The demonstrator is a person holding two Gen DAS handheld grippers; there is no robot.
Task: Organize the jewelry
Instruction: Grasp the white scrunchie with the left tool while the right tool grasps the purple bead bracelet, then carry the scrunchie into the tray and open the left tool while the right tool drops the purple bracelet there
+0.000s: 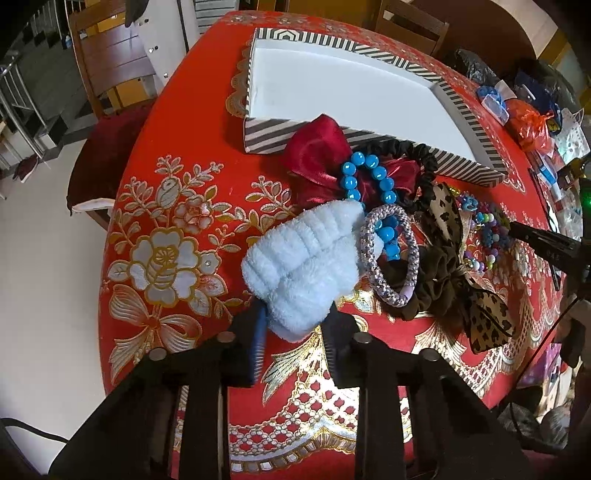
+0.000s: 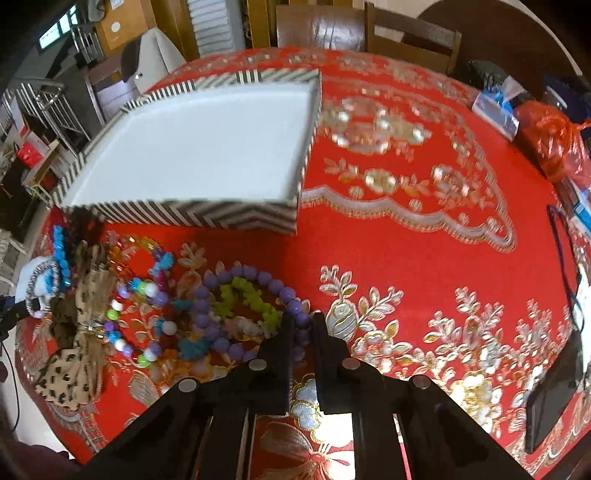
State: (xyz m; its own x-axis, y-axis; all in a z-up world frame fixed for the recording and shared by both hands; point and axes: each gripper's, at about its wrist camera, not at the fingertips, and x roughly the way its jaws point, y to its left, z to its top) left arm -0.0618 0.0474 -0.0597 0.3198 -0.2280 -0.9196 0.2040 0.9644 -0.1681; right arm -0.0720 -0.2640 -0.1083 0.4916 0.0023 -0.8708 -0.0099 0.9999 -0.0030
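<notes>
A white fluffy headband (image 1: 299, 258) lies on the red tablecloth, and my left gripper (image 1: 297, 314) is shut on its near end. Beside it are a blue bead bracelet (image 1: 369, 177), a dark red satin bow (image 1: 317, 158), a black scrunchie (image 1: 424, 166), a braided silver hair tie (image 1: 391, 258) and a leopard-print bow (image 1: 487, 317). My right gripper (image 2: 303, 317) is shut on a purple bead bracelet (image 2: 258, 277), which rings a yellow-green bracelet (image 2: 247, 299). A multicoloured bead bracelet (image 2: 147, 295) lies to the left. The striped box (image 1: 266, 136) (image 2: 207, 216) behind the pile holds nothing on its white floor.
An orange plastic bag (image 2: 554, 147), a blue packet (image 2: 495, 107) and a dark phone with a cable (image 2: 550, 406) sit along the table's right side. Wooden chairs (image 2: 406, 33) stand at the far edge. The table drops off to bare floor (image 1: 44, 258) on the left.
</notes>
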